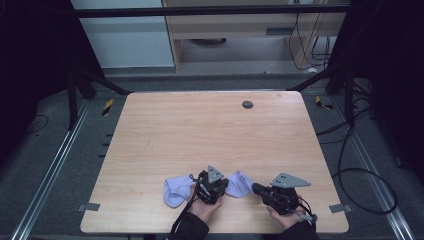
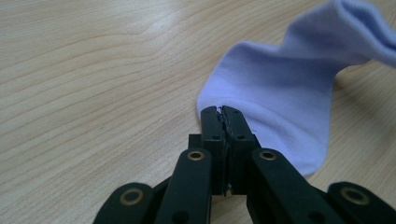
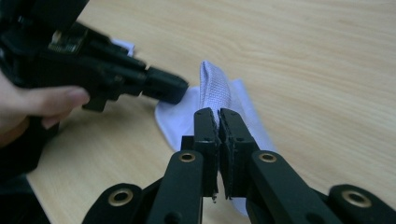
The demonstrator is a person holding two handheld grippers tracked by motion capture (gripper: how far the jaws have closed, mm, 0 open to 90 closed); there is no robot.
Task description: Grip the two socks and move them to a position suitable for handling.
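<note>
Near the tabletop's front edge, both grippers, left (image 2: pixel 222 111) and right (image 3: pixel 218 113), are clenching one lilac sock (image 2: pixel 280 93), seemingly to lift it.

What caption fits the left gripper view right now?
Left gripper fingers shut on the edge of a lavender sock lying on the wooden table.

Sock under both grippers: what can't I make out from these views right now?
- Middle of the sock: high view, hidden under the left gripper.
- How much cloth each grip holds: in both gripper views the shut jaws cover the pinched edge.
- Sock's far end: left gripper view, cut off by the right edge.
- Round dark thing on the table: high view, too small to identify.
</note>
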